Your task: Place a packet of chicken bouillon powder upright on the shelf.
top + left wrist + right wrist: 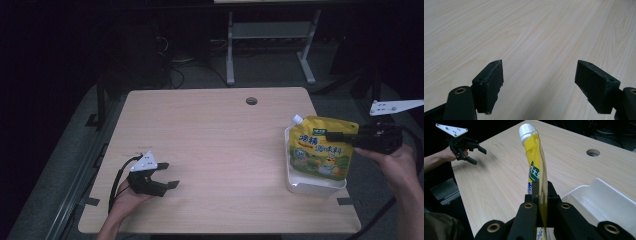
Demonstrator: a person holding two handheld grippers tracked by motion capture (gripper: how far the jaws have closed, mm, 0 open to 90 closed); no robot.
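One pale wood table [210,150], cable hole [251,101]; dark room behind.

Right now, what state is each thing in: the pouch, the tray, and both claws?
Pouch: capped, upright, clamped in the right claw, held over the tray.
Tray: on the table near its right edge; the inside that shows holds nothing.
Right claw: shut on the pouch.
Left claw: open, nothing between its jaws, low over bare table.
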